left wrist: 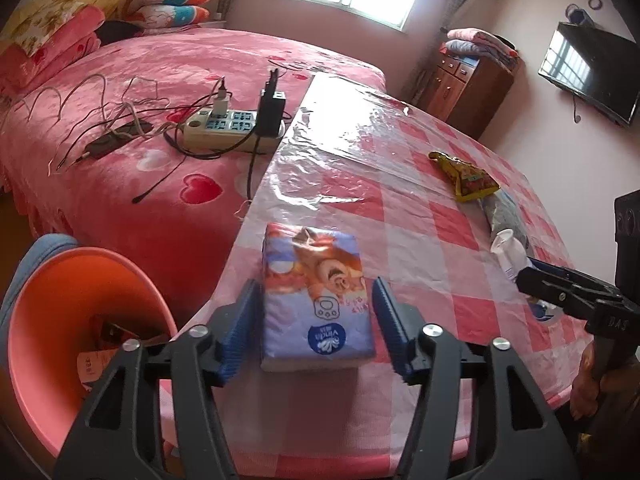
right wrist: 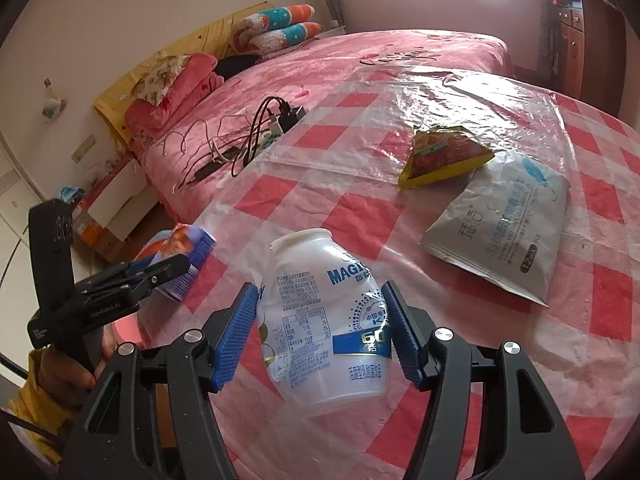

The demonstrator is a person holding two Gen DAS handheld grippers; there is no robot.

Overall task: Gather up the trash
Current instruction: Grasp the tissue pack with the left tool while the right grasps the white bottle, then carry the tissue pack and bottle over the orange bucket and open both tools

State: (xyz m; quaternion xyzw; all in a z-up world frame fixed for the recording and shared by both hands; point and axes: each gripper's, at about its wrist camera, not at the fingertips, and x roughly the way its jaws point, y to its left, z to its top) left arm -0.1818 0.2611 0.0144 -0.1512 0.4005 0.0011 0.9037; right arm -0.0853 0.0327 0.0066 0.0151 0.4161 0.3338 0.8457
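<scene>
Left gripper [left wrist: 316,326] spread around tissue pack [left wrist: 316,300] — right gripper [right wrist: 318,334] likewise (around crushed bottle [right wrist: 320,320])

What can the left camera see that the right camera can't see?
Only the left wrist view shows the orange bin beside the table, with scraps inside, and the wall TV.

Only the right wrist view shows the bottle's printed label and the whole grey pouch.

Both show the tissue pack between the left gripper fingers, the white bottle between the right gripper fingers, the yellow snack wrapper, the checked table and the pink bed.
</scene>
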